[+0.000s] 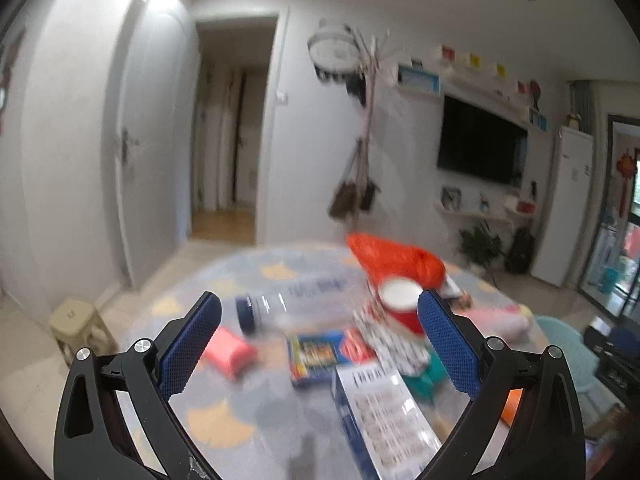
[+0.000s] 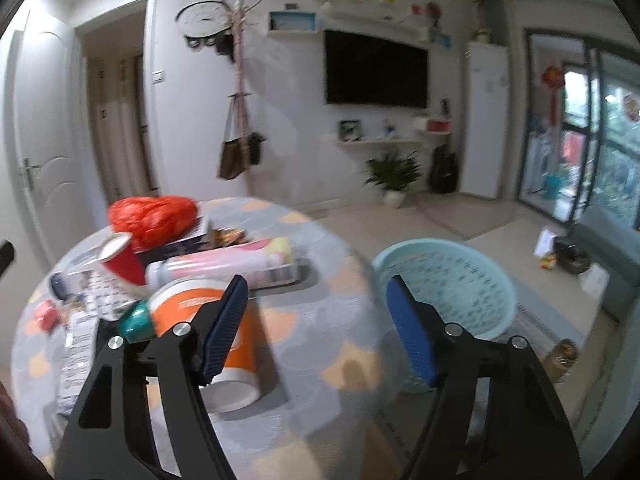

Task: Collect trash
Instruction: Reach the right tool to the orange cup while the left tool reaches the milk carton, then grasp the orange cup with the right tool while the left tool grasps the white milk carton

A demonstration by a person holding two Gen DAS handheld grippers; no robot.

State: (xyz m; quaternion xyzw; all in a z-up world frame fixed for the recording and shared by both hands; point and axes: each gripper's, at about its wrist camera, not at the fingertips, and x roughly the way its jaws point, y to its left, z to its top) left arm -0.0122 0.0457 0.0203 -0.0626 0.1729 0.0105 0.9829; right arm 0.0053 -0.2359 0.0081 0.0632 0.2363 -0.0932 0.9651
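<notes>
Your right fingers [image 2: 316,328] are standing wide and gripping nothing, hovering over the counter [image 2: 320,344]. An orange-and-white cup [image 2: 244,344] is lying on its side just behind the left-hand finger, at about nine o'clock, its long axis running from ten o'clock toward four. Your right hand looks the nearer one. At two o'clock, a pale blue basket [image 2: 444,284] is sitting on the floor, seemingly empty. Your left fingers [image 1: 320,340] are also spreading wide and empty over blurred litter.

White walls carry a black television [image 2: 375,70], round clock [image 2: 202,14] and shelves above pale floor.
</notes>
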